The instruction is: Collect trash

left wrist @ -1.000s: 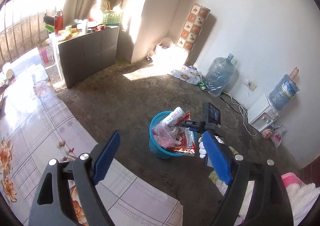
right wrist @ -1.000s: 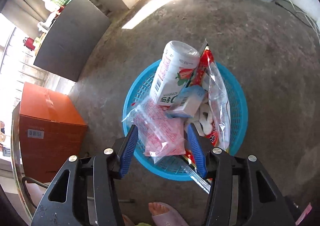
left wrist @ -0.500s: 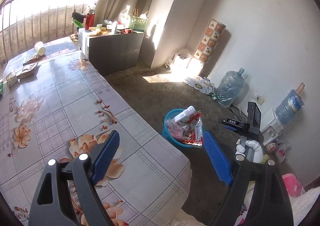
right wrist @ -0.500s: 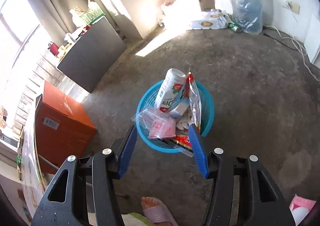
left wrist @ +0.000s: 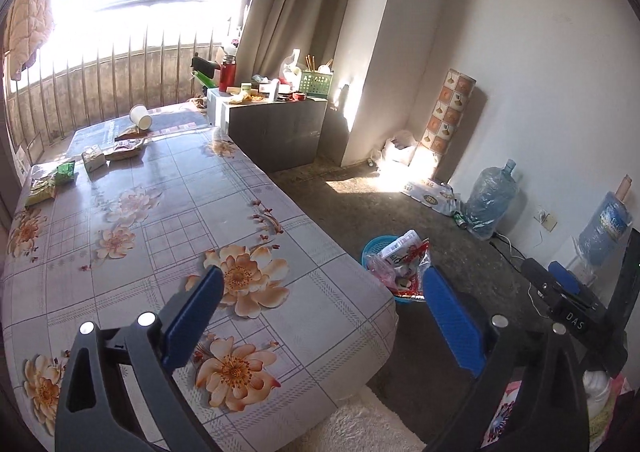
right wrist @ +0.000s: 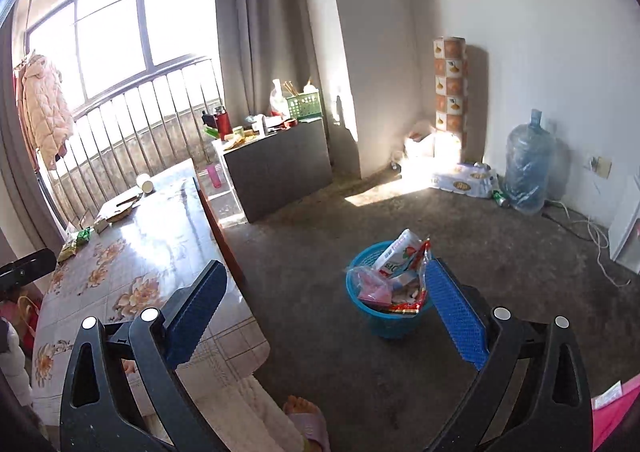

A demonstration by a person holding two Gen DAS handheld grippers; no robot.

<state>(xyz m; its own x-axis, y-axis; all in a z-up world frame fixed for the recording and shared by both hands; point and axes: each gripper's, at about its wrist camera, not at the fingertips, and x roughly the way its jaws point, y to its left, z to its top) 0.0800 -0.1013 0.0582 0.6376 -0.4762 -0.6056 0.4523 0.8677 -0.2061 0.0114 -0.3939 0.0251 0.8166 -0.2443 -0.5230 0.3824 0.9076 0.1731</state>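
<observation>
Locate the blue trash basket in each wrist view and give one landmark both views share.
Left wrist: the blue trash basket stands on the floor right of centre, just past the table's corner.
Right wrist: the basket stands lower centre-right, beside the right finger.
Shared landmark: the big water jug against the wall.

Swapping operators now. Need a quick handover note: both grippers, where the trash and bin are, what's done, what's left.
Left gripper: jaws opening, nothing between them, over the near end of the table.
Right gripper: jaws opening, nothing between them, above the floor with the bin ahead.
Bin: blue basket on the floor beside the table, already full of wrappers and a carton.
Left to do: paper cup on its side, brown wrapper, small box and green packets, all at the table's far end by the window. Bin is nearly overflowing, so press items in.
</observation>
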